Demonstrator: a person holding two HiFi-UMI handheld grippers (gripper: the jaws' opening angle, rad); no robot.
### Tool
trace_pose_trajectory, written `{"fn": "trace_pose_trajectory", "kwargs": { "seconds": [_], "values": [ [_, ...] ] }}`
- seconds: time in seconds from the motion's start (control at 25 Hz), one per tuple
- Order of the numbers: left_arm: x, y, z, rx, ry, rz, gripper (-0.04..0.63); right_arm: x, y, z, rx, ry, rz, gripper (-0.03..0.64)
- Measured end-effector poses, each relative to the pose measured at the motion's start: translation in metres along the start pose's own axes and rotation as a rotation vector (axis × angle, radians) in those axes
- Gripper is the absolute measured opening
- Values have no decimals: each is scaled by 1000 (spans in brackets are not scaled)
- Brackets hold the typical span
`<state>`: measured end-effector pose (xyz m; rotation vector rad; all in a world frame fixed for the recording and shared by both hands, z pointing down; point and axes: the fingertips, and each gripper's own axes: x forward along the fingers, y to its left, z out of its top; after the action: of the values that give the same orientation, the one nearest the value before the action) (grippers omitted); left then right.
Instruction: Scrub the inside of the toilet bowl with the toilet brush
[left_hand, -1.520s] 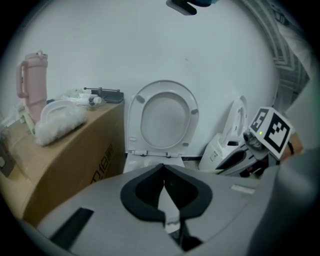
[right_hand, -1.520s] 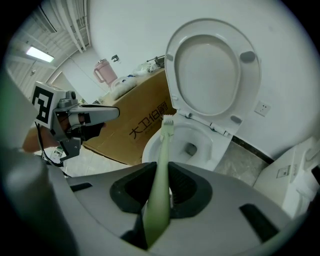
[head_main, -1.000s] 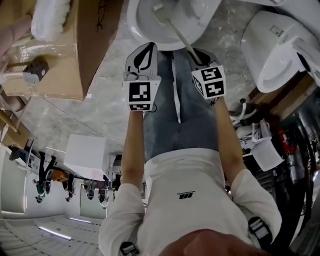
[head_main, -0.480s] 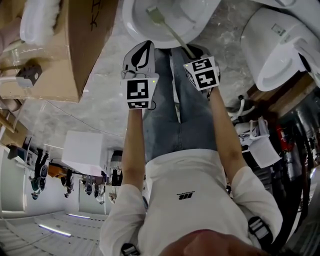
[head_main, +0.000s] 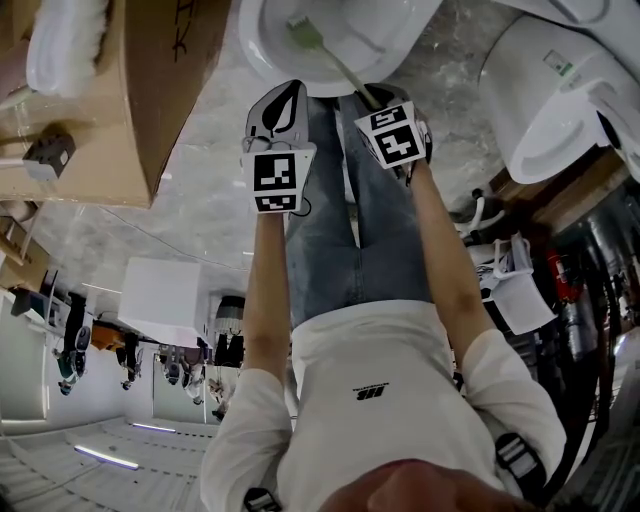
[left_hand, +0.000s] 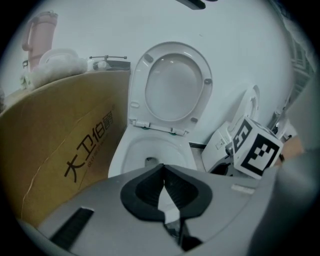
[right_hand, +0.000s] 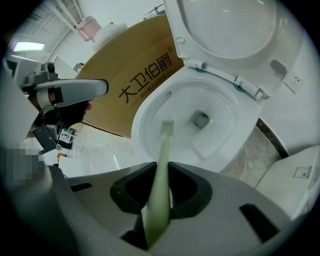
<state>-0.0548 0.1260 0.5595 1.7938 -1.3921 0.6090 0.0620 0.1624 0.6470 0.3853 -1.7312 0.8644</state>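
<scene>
Toilet brush (right_hand: 164, 142) clamped in right gripper (right_hand: 161, 169), head inside toilet bowl (right_hand: 144, 114), left gripper (left_hand: 164, 172) closed, empty

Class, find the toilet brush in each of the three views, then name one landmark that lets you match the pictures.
Head view: toilet brush at top centre, slanting from the toilet bowl down to the right gripper.
Left gripper view: not in it.
Right gripper view: centre, rising from between the jaws, its head seen inside the bowl.
Shared landmark: the white toilet bowl, beside the cardboard box.
</scene>
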Motion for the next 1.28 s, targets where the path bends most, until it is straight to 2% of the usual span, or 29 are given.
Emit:
{"fn": "trace_pose_trajectory", "kwargs": {
  "seconds": [0.56,0.88,1.28],
  "values": [
    [6,-5,4,-28,12,20,11,3,-13,2,-178,149,-18,64],
    [10,-7,12,-24,22,40,11,-5,-25,-18,-253,228,-30,64],
    [20,-18,19,-24,33,36,11,-19,-53,-22,-425,308,-86,64]
  ]
}}
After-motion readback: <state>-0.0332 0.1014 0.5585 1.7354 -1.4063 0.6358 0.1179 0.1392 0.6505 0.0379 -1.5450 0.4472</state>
